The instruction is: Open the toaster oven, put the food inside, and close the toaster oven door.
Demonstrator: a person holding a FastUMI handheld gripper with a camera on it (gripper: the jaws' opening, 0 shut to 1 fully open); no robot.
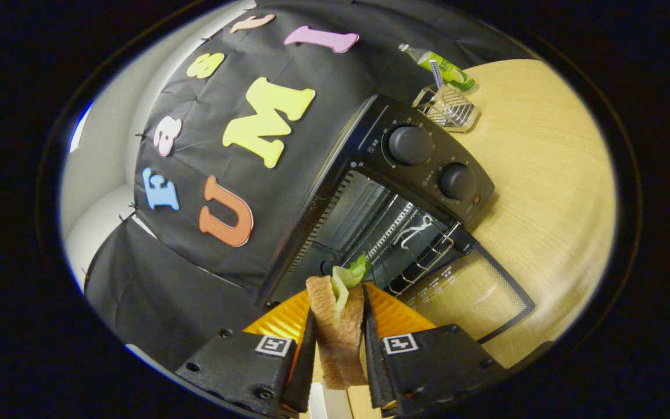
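My gripper is clamped on the sandwich, lettuce poking out, just short of the toaster oven mouth. Its door lies dropped open (opening looks done). Left, I reckon: onto the rack, then close up.

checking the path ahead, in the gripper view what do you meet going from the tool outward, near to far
tool shut on the sandwich → open toaster oven door → wire rack inside the toaster oven → its two knobs → small wire holder → green bottle
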